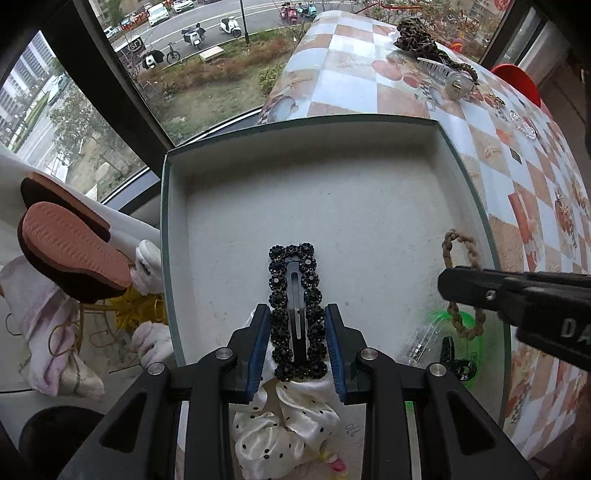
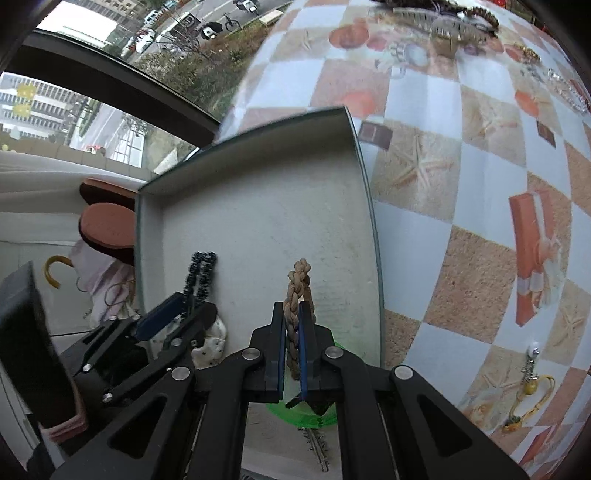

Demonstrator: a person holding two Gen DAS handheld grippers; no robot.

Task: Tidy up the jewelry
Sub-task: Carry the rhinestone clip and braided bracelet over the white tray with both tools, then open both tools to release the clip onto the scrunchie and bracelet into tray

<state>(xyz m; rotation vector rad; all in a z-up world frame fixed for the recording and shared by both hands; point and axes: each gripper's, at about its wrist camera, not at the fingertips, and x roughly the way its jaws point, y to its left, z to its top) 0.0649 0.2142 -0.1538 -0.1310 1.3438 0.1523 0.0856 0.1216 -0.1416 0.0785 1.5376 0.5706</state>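
A shallow box with a grey-white inside (image 1: 332,192) lies on the checked tablecloth; it also shows in the right wrist view (image 2: 258,206). My left gripper (image 1: 298,332) is shut on a black beaded hair clip (image 1: 295,295), held over the box's near part. My right gripper (image 2: 292,332) is shut on a tan braided hair tie (image 2: 297,291) over the box's right side. The right gripper (image 1: 517,299) and the braid (image 1: 458,243) also show in the left wrist view. The left gripper with the clip (image 2: 201,273) shows in the right wrist view.
A white dotted scrunchie (image 1: 288,417) and a green clear clip (image 1: 461,343) lie in the box's near end. A leopard scrunchie (image 1: 413,33), a clear claw clip (image 1: 450,79), crystal pieces (image 1: 524,125) and a yellow charm (image 2: 528,391) lie on the tablecloth. The window is at left.
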